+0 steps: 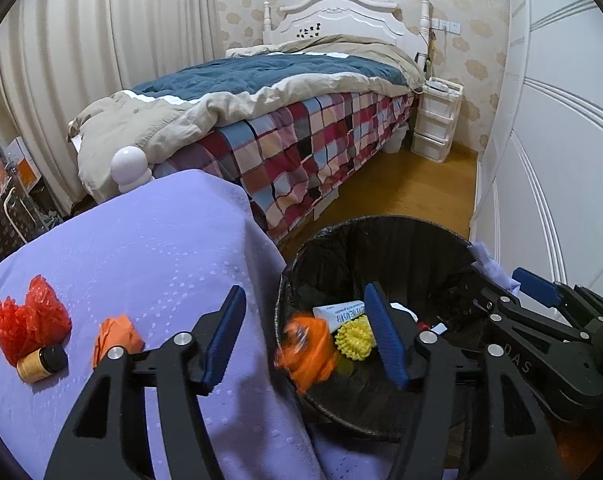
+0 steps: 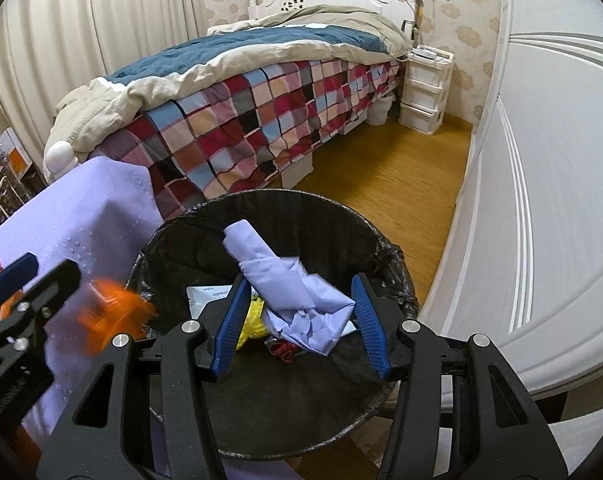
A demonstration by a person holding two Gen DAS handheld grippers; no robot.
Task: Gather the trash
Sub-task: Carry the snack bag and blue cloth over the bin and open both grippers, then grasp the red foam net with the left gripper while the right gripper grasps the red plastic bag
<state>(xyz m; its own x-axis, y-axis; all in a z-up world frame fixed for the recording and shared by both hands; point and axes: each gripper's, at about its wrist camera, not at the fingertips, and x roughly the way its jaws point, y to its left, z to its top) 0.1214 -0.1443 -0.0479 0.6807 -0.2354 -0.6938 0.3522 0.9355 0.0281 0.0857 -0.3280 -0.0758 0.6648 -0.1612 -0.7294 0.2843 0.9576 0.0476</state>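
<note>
A black-lined trash bin (image 1: 381, 222) (image 2: 285, 194) stands on the floor beside a table under a lilac cloth (image 1: 141, 260). My left gripper (image 1: 304, 292) is open over the bin's near rim. A blurred orange plastic bag (image 1: 309, 344) (image 2: 113, 312) sits loose between its jaws, touching neither pad. My right gripper (image 2: 301, 280) is shut on a crumpled lilac wad (image 2: 297, 284) above the bin's mouth. Inside lie a yellow spiky ball (image 1: 355, 338) and a white tube (image 1: 341, 312). On the table rest a red plastic bag (image 1: 29, 320), an orange wad (image 1: 115, 338) and a small black-lidded jar (image 1: 41, 362).
A bed with a checked cover (image 1: 301, 140) runs behind the table and bin. White wardrobe doors (image 2: 541, 160) close off the right side. A white drawer unit (image 1: 437, 120) stands at the far wall, with bare wooden floor (image 2: 381, 176) between bed and wardrobe.
</note>
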